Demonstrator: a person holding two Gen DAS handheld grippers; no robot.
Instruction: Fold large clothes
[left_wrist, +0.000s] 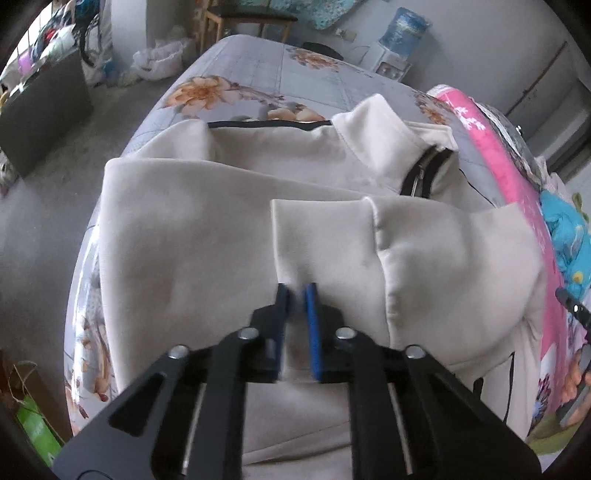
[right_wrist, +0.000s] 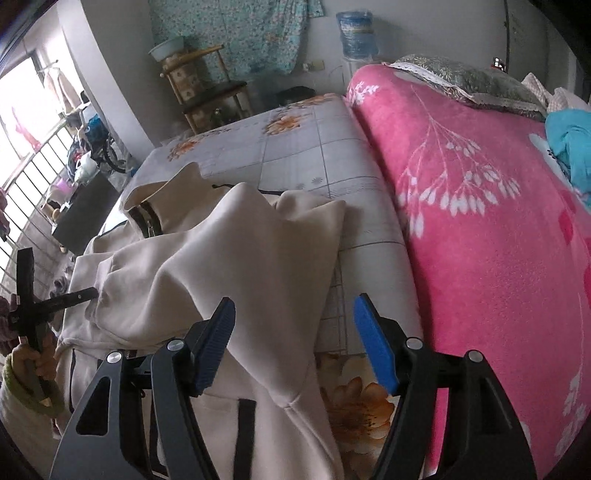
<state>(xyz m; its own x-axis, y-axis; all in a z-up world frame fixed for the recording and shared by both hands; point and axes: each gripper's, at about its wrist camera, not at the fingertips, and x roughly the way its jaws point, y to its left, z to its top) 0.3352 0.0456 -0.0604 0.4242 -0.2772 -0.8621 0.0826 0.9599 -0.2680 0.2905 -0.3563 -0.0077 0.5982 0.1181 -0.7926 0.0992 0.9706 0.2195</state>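
Here I have a cream zip-neck sweatshirt (left_wrist: 207, 236) spread on the bed (left_wrist: 258, 70), over a grey sheet (right_wrist: 314, 147) printed with orange flowers. The garment lies near the bed's edge, with its stand-up collar (left_wrist: 373, 129) and short dark zipper (left_wrist: 421, 173) towards the far side in my left wrist view. One sleeve (left_wrist: 332, 236) is folded across the chest, its cuff end lying flat on the body of the sweatshirt.

My left gripper (left_wrist: 296, 291) points steeply down at that folded sleeve. Its blue pads (left_wrist: 312, 314) are drawn almost together with only a thin strip of cream cloth showing between them, so I read it as closed on the sleeve fabric. From the right wrist view I see the same left gripper (right_wrist: 92, 293) at the left edge, its dark tip buried in a bunched fold of the sweatshirt, with the hand (right_wrist: 31, 363) holding its handle below.

My right gripper (right_wrist: 293, 308) hangs over the other side of the garment with its jaws standing wide apart. The left pad sits just above a raised fold of cream cloth (right_wrist: 258, 258); the right pad is over bare sheet. Nothing is pinched between them.

Beside the sheet lies a pink blanket (right_wrist: 480, 221) with white leaf sprigs, a patterned pillow (right_wrist: 469, 81) at its far end. A water cooler bottle (right_wrist: 356, 35) stands by the back wall, and a wooden chair (right_wrist: 207, 88) beside the bed.
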